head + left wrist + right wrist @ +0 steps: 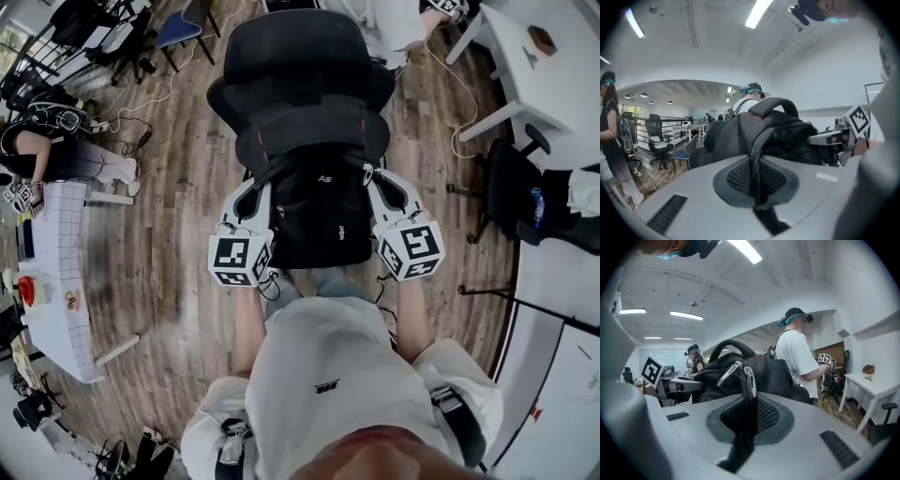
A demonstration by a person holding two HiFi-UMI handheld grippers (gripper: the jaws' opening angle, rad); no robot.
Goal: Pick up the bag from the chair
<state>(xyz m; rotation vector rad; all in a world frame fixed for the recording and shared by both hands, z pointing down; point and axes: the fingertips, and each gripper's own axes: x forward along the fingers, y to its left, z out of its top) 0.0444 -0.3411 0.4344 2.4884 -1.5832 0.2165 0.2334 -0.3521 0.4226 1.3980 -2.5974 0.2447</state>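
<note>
head view: black backpack (319, 211) is seen on the office chair (300, 66) seat front, flanked by left tongs (261, 192) and right tongs (377, 180), probably so it gets lifted level.
left gripper view: its zippered edge (758, 150) is clamped tight.
right gripper view: webbing (749, 399) beside the zipper pulls (736, 370) is pinched shut.
</note>
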